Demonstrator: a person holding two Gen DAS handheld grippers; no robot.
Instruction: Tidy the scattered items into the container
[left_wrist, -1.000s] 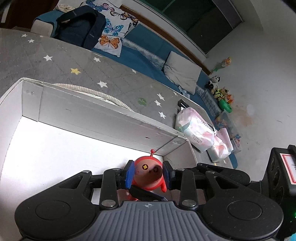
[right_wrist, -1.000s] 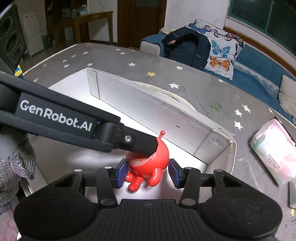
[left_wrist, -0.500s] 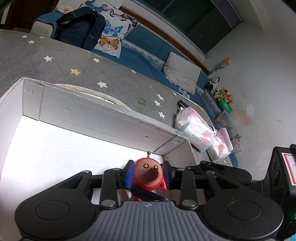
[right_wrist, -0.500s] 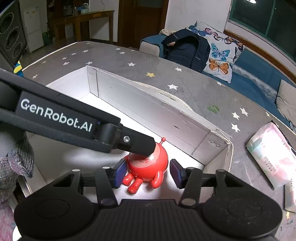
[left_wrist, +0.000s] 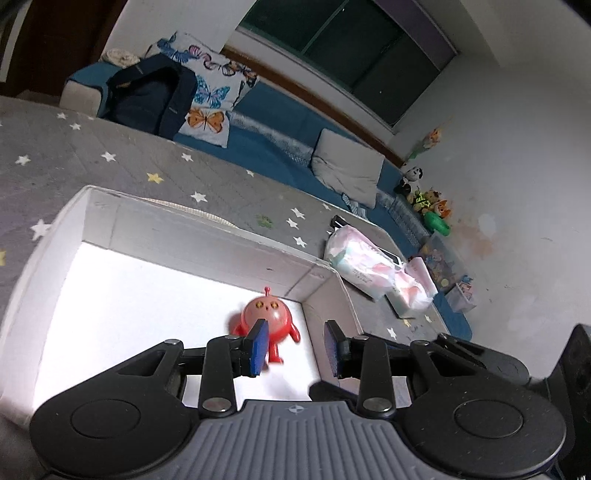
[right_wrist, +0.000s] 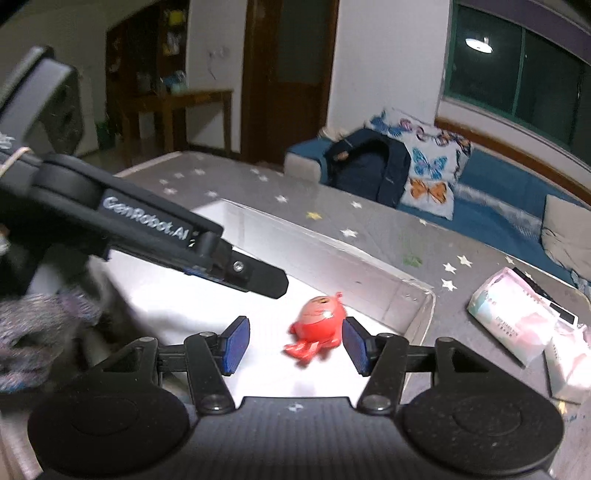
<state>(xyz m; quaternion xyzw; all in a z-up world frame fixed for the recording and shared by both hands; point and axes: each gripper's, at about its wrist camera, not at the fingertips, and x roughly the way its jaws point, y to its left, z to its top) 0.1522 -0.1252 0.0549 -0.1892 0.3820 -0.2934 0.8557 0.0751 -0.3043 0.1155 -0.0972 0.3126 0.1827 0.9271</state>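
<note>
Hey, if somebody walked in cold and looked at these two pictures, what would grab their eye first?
First, the small round red toy figure with an antenna, on the bright white floor of the shallow white cardboard box, near its right corner. Next, the blue-padded left tongs and right tongs, both open, with the toy free of them. Behind, a butterfly-print white cushion sits on the blue sofa.

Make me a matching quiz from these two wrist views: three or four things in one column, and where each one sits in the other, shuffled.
Things:
1. red round toy
2. white box
3. butterfly pillow
4. pink tissue pack

Places:
A. propped on the blue sofa
B. on the star-patterned grey cover, holding the toy
C. on the box floor near a corner
D. on the grey cover, outside the box

Pairs: 1-C, 2-B, 3-A, 4-D
</note>
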